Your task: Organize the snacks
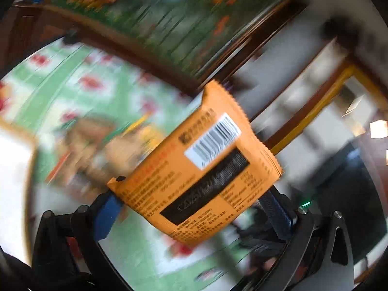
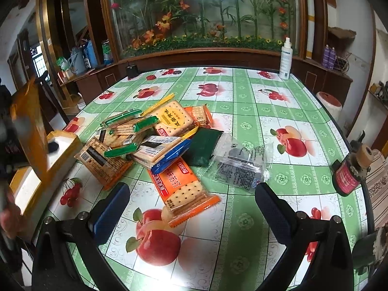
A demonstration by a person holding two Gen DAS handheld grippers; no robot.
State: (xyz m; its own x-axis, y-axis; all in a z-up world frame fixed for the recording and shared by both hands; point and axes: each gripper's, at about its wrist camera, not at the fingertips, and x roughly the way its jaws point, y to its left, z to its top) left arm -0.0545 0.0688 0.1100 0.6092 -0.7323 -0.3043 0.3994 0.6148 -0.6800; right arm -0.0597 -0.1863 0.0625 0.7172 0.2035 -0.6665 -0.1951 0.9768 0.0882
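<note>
Between your left gripper (image 1: 194,206) pads, an orange packet (image 1: 194,167) is clamped, aloft left of the box (image 2: 48,167); your right gripper (image 2: 191,208), spread empty, faces the pile (image 2: 150,140).

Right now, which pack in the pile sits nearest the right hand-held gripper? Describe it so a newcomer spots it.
On the fruit-print tablecloth, find the snack pile at centre-left. At its near edge lies an orange cracker pack, pointing toward the open right hand-held gripper. It alone shows pale square crackers through a clear end below a red label.
</note>
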